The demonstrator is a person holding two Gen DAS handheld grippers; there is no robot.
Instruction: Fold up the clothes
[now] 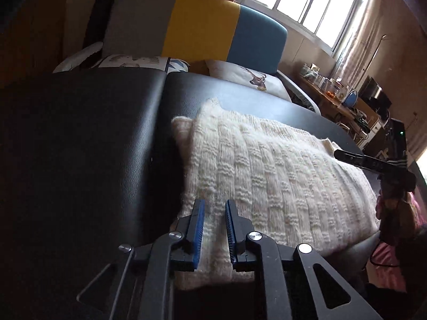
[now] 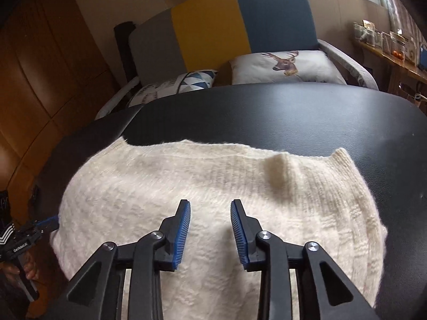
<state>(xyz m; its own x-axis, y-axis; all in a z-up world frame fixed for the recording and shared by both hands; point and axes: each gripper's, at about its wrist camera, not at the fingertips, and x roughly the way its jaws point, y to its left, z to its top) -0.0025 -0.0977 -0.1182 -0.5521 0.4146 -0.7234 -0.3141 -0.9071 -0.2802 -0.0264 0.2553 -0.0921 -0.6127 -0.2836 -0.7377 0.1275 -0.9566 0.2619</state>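
Both tools, left tool and right tool, gape empty over cream sweater.

Cream knitted sweater with a ribbed basket-weave texture, lying on the black leather-grain worktop. Behind the worktop, sofa backrest in three vertical bands: grey, mustard yellow, teal blue. Before the backrest, a white cushion printed with a brown stag's head, and a cushion patterned in blue and white triangles. Each tool is black with blue ridged pads.
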